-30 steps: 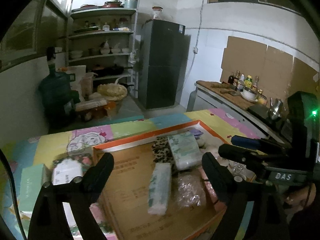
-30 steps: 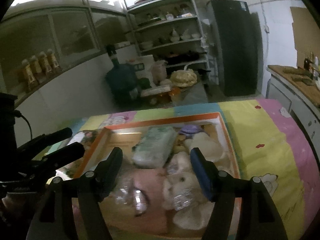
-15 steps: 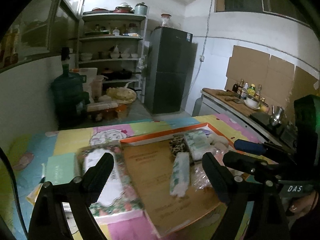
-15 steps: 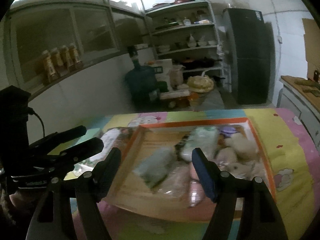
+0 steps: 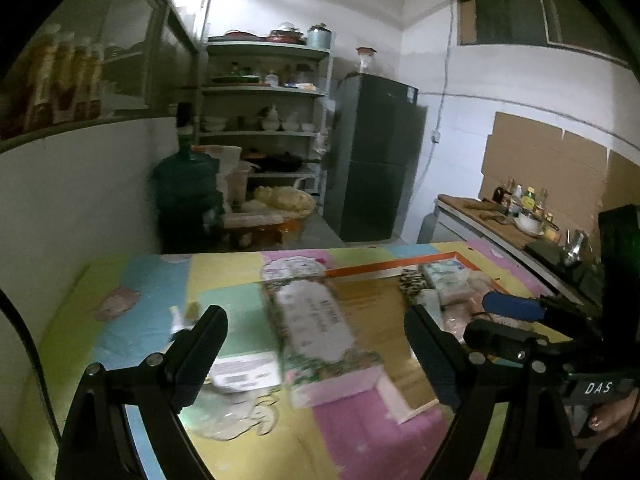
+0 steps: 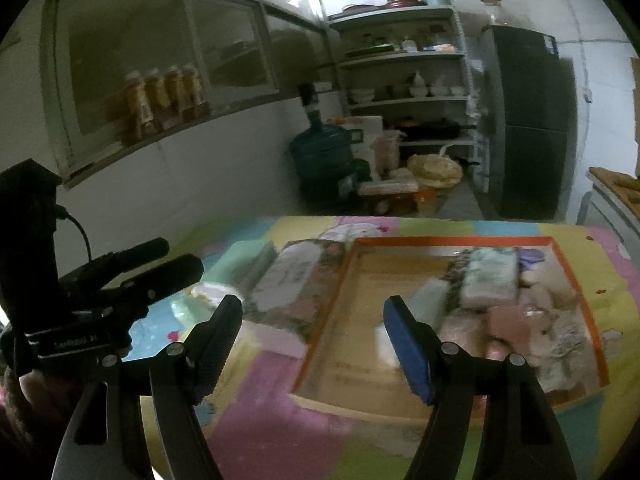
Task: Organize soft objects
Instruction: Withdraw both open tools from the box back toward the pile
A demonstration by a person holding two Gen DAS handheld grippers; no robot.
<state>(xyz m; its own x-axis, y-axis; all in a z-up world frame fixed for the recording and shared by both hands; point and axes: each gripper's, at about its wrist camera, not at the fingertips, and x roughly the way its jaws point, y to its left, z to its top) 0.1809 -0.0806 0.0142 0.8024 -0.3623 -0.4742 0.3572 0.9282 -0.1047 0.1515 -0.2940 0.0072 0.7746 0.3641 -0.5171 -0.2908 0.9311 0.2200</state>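
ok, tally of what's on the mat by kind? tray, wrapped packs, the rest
Cardboard tray: 1
Wrapped packs outside the tray: 2, the floral pack and the green pack
Wrapped packs in the tray: 2, the printed pack and the slim pack
Plush pile: too blurred to count
Total countable: 5

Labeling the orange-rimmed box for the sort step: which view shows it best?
Right wrist: the orange-rimmed box shows almost whole, soft packs piled at its right end, though the right tongs cover part. Left wrist shows only its far rim and bare floor; the right tongs hide its right side.
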